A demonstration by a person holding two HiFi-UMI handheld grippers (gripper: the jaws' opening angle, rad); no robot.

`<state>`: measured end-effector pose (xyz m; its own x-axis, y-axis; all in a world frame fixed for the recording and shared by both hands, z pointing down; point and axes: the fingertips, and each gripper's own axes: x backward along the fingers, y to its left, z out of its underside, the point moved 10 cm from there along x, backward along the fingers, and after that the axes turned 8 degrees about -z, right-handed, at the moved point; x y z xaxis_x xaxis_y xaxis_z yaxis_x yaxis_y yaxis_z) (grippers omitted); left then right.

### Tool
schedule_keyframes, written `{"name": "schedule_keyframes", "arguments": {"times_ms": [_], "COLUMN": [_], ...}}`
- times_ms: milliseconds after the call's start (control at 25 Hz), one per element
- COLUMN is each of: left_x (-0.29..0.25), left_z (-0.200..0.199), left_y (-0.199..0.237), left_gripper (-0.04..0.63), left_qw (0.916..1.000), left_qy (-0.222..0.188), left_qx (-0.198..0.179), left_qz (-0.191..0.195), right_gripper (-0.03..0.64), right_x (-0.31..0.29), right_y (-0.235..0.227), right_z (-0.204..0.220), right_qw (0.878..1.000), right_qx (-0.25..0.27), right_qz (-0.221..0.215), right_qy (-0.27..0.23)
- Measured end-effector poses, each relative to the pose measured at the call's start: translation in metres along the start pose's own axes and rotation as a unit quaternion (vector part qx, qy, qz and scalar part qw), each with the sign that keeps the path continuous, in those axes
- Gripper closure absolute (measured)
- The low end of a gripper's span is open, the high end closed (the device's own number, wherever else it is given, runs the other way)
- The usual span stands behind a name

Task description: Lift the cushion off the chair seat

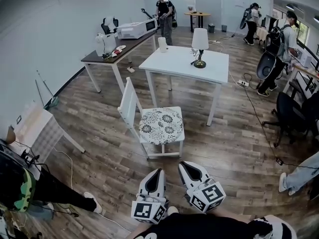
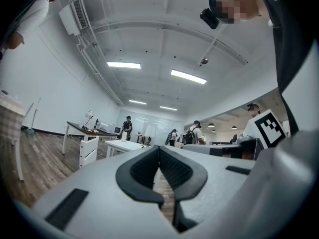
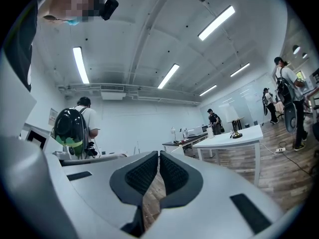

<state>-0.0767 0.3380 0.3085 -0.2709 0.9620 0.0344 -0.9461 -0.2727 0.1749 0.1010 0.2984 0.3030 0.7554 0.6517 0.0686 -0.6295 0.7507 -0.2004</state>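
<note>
A round-cornered cushion (image 1: 161,125) with a black-and-white floral print lies flat on the seat of a white wooden chair (image 1: 128,102) in the middle of the head view. Both grippers hover low in that view, short of the chair's front edge and apart from the cushion. My left gripper (image 1: 159,172) is shut with nothing between its jaws, and so is my right gripper (image 1: 184,164). In the left gripper view the dark pads (image 2: 149,167) meet at their tips, and the chair (image 2: 88,151) stands beyond at the left. The right gripper view shows pads (image 3: 172,172) closed, with floor behind them.
A white table (image 1: 185,63) with a lamp (image 1: 200,46) stands just behind the chair. A dark-topped bench (image 1: 119,49) with appliances runs along the left wall. A person's leg and shoe (image 1: 92,201) are at lower left; cables (image 1: 259,123) and several people are at right.
</note>
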Motion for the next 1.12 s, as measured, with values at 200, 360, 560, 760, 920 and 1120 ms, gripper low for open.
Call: {"name": "schedule_keyframes", "arguments": {"times_ms": [200, 360, 560, 760, 920, 1120], "left_x": [-0.009, -0.018, -0.027, -0.032, -0.033, -0.036], "left_z": [0.002, -0.002, -0.002, 0.003, 0.005, 0.008], "left_y": [0.023, 0.037, 0.047, 0.05, 0.048, 0.056], "left_gripper": [0.589, 0.59, 0.59, 0.589, 0.59, 0.589], "left_qw": [1.0, 0.9999, 0.9998, 0.9994, 0.999, 0.9992], "left_qy": [0.004, 0.006, 0.006, 0.011, 0.011, 0.013], "left_qx": [-0.003, -0.003, 0.0, 0.007, 0.007, 0.008], "left_qz": [0.003, 0.011, 0.02, 0.032, 0.043, 0.038], "right_gripper": [0.589, 0.589, 0.589, 0.589, 0.589, 0.589], "right_x": [-0.023, -0.04, -0.051, -0.051, -0.048, -0.053], "right_y": [-0.001, -0.001, 0.0, -0.001, -0.001, -0.005], "right_z": [0.006, 0.006, 0.007, 0.011, 0.011, 0.014], "right_qw": [1.0, 1.0, 1.0, 1.0, 0.999, 0.999], "right_qx": [0.0, 0.002, 0.005, 0.006, 0.005, -0.004], "right_qz": [0.006, 0.01, 0.017, 0.028, 0.037, 0.039], "right_qy": [-0.007, -0.012, -0.013, -0.011, -0.011, -0.016]}}
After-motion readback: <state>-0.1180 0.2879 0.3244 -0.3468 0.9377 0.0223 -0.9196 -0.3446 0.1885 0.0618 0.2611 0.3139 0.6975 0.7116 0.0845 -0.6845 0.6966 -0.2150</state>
